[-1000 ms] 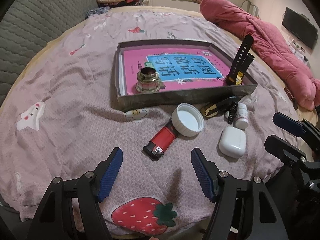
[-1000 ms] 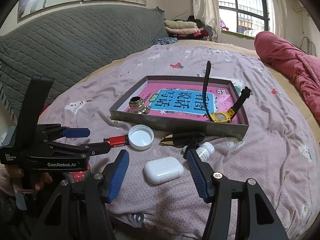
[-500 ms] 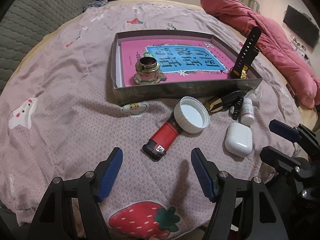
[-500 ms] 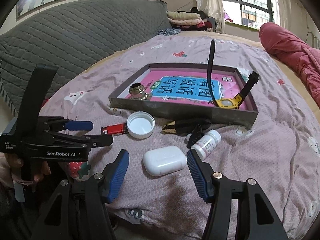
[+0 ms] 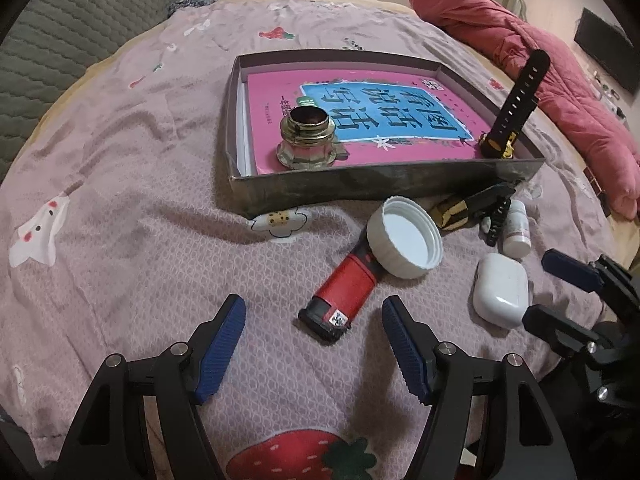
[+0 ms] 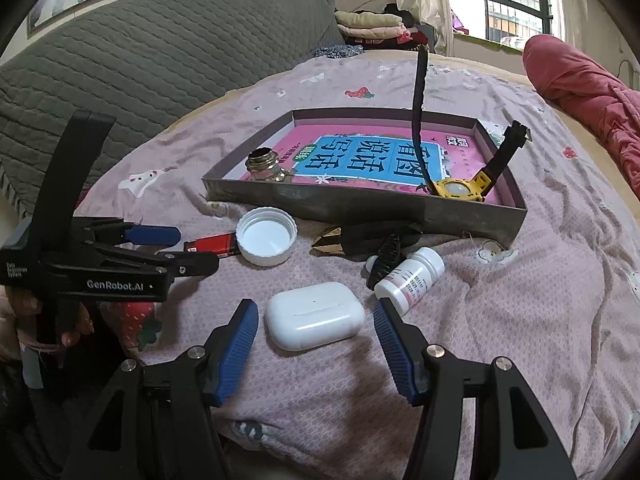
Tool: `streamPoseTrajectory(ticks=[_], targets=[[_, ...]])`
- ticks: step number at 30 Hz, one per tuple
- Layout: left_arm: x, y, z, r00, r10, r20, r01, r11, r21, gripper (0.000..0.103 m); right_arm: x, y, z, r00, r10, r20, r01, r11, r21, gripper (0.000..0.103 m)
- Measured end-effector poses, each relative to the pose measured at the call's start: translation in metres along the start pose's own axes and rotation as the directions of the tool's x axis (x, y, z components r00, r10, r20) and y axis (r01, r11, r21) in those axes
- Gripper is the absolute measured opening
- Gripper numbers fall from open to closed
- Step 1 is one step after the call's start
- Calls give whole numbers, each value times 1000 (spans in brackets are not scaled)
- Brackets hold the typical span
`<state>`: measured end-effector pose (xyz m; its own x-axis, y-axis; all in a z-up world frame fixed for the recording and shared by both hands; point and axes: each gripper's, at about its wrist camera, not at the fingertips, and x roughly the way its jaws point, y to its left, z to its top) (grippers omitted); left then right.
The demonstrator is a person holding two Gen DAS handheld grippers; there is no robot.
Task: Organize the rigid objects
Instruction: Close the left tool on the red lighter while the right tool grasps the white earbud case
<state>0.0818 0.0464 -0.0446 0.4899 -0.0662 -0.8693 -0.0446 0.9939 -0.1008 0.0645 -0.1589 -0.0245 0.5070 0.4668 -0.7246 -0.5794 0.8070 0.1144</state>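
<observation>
Left wrist view: both grippers hung spread over loose items on a bed, nothing pinched.

The left gripper (image 5: 313, 342) stood wide, and the red lighter (image 5: 345, 292) lay just beyond the gap between its jaws, its black end nearest, its far end touching the white cap (image 5: 405, 237). In the right wrist view the right gripper (image 6: 316, 336) was also spread, with the white earbud case (image 6: 315, 315) lying flat between its blue pads (image 6: 234, 346), touching neither. Just right of the case lay a small pill bottle (image 6: 410, 278) on its side, beside a black clip (image 6: 385, 258). Farther off sat the grey tray (image 6: 360, 204), holding a pink book (image 6: 360, 160), a metal fitting (image 6: 264, 166) at its near left and a yellow watch (image 6: 460, 188) at its near right, straps sticking up.
</observation>
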Motion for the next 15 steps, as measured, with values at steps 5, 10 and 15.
streamPoseTrajectory(ticks=[5,10,15], targets=[[3,1,2,1000,-12,-4,12,1000,-1,72,7,-1,-1,1000,19,-18,-19,1000,-14,60],[6,-1,3,1000,-2,-6,2,1000,17,72,15,-4,-1,999,23,-35,-24,1000,-10,60],[9,-6,4,1000,18,-1,-18,999,44,72,20,-7,-1,998,42,-42,-43,999,-8,60]])
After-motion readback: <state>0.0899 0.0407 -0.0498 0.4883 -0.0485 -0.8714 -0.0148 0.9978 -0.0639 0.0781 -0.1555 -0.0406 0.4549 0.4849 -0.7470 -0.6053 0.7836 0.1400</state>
